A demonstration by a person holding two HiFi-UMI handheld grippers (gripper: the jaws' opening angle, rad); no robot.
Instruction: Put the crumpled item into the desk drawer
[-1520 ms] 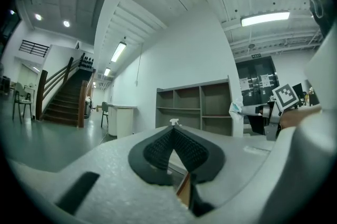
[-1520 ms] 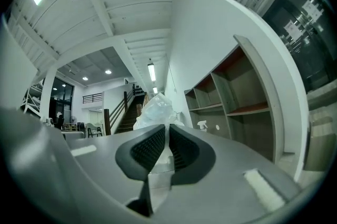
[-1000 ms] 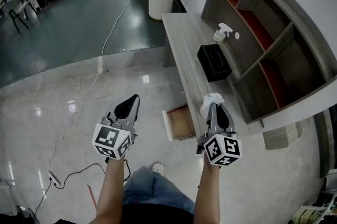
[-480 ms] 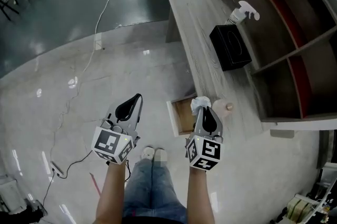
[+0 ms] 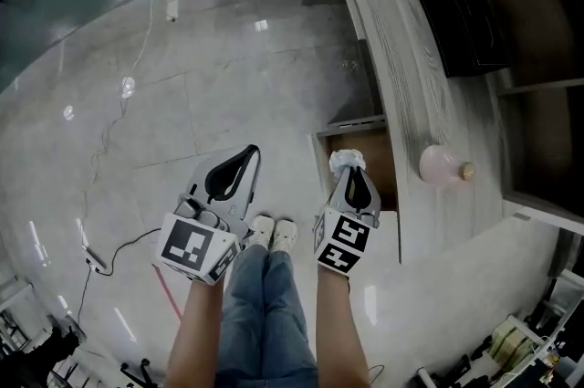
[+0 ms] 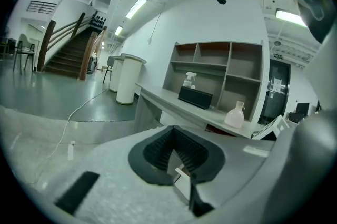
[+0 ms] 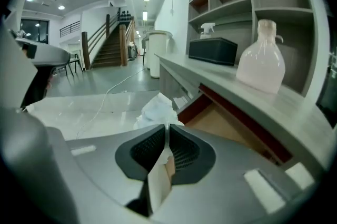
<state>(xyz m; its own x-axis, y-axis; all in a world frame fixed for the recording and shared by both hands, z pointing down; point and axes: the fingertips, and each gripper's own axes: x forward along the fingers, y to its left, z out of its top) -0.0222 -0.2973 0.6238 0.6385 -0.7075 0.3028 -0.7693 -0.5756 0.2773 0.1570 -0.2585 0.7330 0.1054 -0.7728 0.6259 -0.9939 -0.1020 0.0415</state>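
Grey tiled floor (image 5: pixel 228 85) below us, desk (image 5: pixel 411 94) along the right with its drawer (image 5: pixel 379 172) pulled open. Tissue (image 5: pixel 347 160) is a crumpled white wad pinched at the tip of the right gripper (image 5: pixel 349 169), held in the air at the drawer's floor-side rim and not inside yet. In the right gripper view the pads press on the tissue (image 7: pixel 156 109) with most of it sticking out past the tips, and the jaws are just beginning to open. Drawer (image 7: pixel 221 123) sits right of the wad there and shows nothing on its bottom.

Left gripper (image 5: pixel 245 160) hangs over the floor, well clear of the desk, jaws apart with nothing between them.

We judge this as late carry, right before release. Next move calls for shifting the wad right, over the drawer bottom, lowering it and letting go. Risk: released here, it may land on the rim or floor.
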